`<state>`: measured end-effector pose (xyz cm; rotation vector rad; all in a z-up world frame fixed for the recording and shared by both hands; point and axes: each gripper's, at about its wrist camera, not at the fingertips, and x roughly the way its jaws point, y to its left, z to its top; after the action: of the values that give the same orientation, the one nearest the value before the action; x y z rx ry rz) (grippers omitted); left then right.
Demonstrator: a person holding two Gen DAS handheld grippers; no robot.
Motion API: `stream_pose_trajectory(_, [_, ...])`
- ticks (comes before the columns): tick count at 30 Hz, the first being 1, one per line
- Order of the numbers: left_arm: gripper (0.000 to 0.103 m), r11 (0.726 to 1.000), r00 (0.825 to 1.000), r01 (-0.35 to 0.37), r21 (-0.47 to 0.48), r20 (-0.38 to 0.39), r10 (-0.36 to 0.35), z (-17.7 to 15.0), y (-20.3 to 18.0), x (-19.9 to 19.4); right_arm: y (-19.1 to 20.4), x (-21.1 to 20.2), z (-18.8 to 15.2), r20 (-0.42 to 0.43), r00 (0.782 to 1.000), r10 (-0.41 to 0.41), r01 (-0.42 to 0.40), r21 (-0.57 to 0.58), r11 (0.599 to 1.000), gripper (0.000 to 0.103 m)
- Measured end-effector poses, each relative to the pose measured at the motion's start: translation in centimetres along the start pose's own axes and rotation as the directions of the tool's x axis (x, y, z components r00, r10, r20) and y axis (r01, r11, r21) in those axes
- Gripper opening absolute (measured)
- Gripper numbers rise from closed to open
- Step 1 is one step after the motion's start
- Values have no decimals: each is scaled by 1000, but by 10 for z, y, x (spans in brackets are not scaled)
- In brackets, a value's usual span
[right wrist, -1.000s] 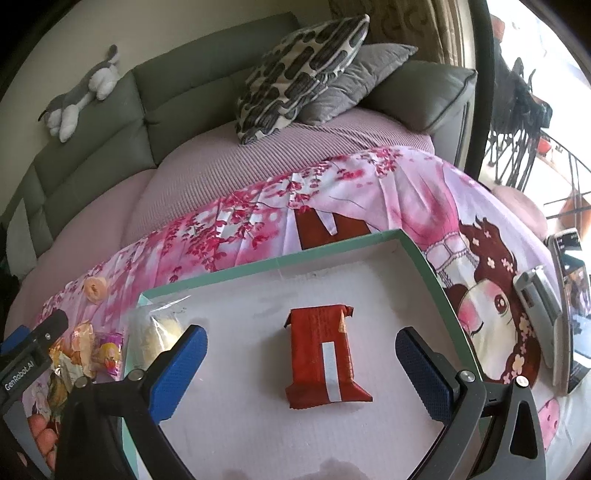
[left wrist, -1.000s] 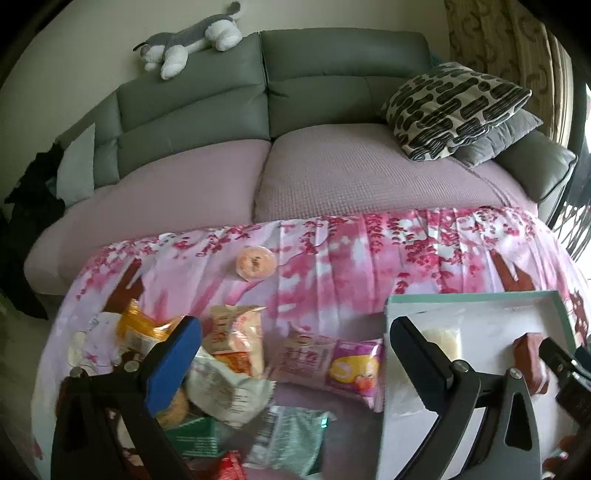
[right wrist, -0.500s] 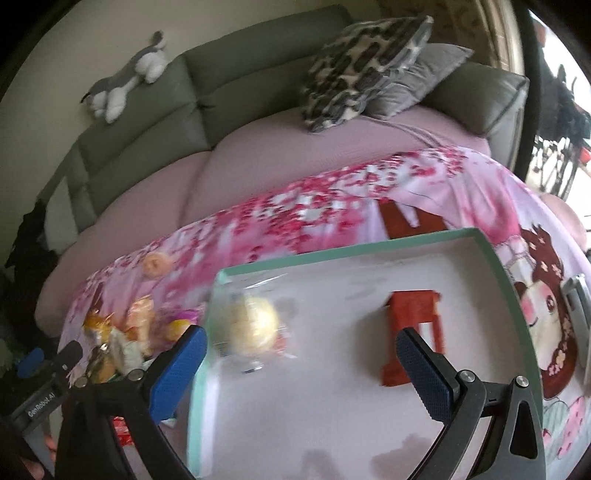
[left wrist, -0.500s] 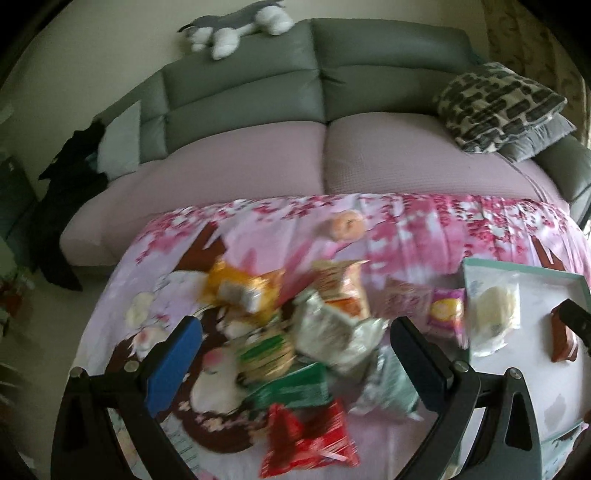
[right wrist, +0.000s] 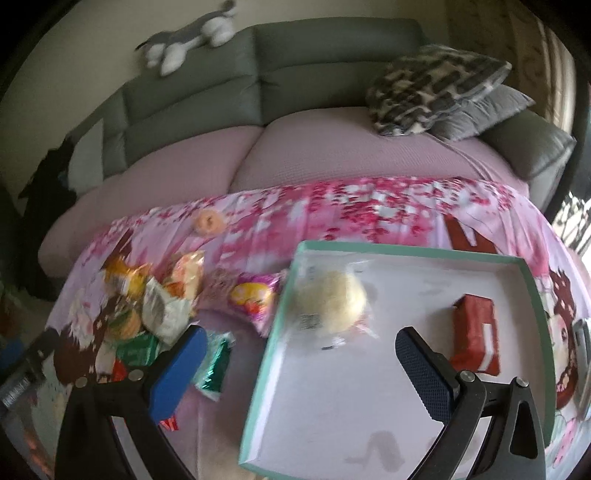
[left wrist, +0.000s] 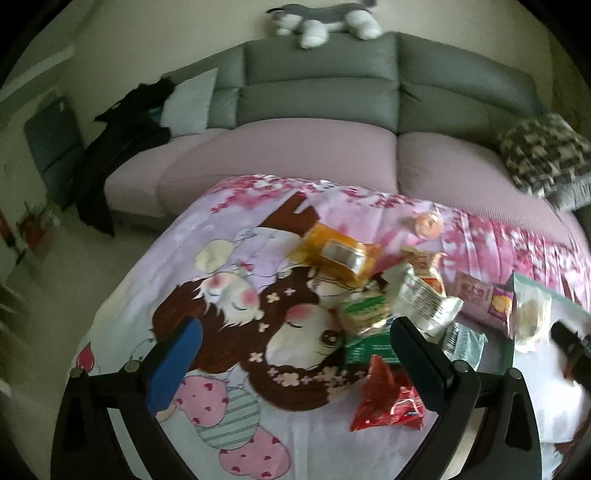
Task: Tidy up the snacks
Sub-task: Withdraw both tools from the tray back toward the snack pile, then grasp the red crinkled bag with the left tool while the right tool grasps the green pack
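A loose pile of snack packets (left wrist: 373,295) lies on the cartoon-print cloth: an orange packet (left wrist: 336,254), a green one (left wrist: 365,310), a crumpled white one (left wrist: 424,299) and a red one (left wrist: 388,398). My left gripper (left wrist: 295,362) hangs open just left of the pile, holding nothing. A teal-rimmed white tray (right wrist: 266,354) holds a round pastry in a clear bag (right wrist: 328,299) and a red packet (right wrist: 476,332). Open and empty, my right gripper (right wrist: 299,365) straddles the tray's left rim. A pink packet (right wrist: 255,295) and a green foil packet (right wrist: 216,362) lie beside the tray.
A small round orange snack (right wrist: 208,221) sits alone near the cloth's far edge. Behind the table is a grey and pink sofa (left wrist: 314,147) with patterned cushions (right wrist: 436,92), a plush toy (left wrist: 325,18) and dark clothing (left wrist: 122,147).
Both grippers have swung left. The left one went from the tray's edge to the left of the pile; the right one went from above the red packet to the tray's left rim. Both stayed open.
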<state>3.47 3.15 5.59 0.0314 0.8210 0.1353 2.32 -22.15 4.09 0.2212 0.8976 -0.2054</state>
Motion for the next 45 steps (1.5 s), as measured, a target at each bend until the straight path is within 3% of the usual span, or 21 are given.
stream_pose_trajectory(6, [101, 997, 997, 47, -54, -59, -50, -9, 20, 8, 31, 3, -13, -15, 997, 77, -78, -34, 996, 103])
stream_pose_trajectory(11, [101, 991, 984, 101, -87, -141, -113, -17, 22, 25, 53, 21, -28, -96, 991, 89, -97, -78, 992, 103])
stream_pose_trajectory(14, [101, 983, 965, 144, -110, -204, -164, -23, 17, 37, 56, 31, -33, -143, 986, 86, -98, -82, 992, 103])
stream_pose_trajectory(19, [101, 963, 935, 230, -140, -243, -259, -30, 6, 45, 53, 35, -36, -165, 983, 77, -89, -70, 994, 103])
stream_pose_trajectory(23, [101, 957, 923, 255, -136, -261, -282, -32, -3, 48, 47, 38, -36, -177, 983, 48, -59, -60, 996, 103])
stream_pose_trajectory(27, [101, 945, 896, 299, -132, -301, -325, -36, -15, 58, 40, 46, -37, -212, 977, 31, -40, -37, 999, 103])
stream_pose_trajectory(32, [101, 934, 875, 327, -147, -327, -358, -38, -23, 66, 31, 45, -37, -215, 976, -24, 18, -31, 999, 103])
stream_pose_trajectory(36, [101, 933, 852, 327, -151, -380, -360, -46, -30, 81, 20, 46, -35, -216, 975, -44, 47, 9, 999, 102])
stream_pose_trajectory(41, [96, 926, 825, 347, -149, -421, -376, -51, -40, 93, 14, 44, -31, -201, 979, -44, 52, 35, 998, 102])
stream_pose_trajectory(43, [79, 930, 828, 344, -130, -425, -366, -51, -45, 94, 16, 44, -29, -193, 981, -37, 44, 33, 998, 102])
stream_pose_trajectory(45, [70, 933, 834, 344, -108, -422, -357, -50, -49, 93, 18, 45, -27, -183, 983, -23, 29, 31, 999, 102])
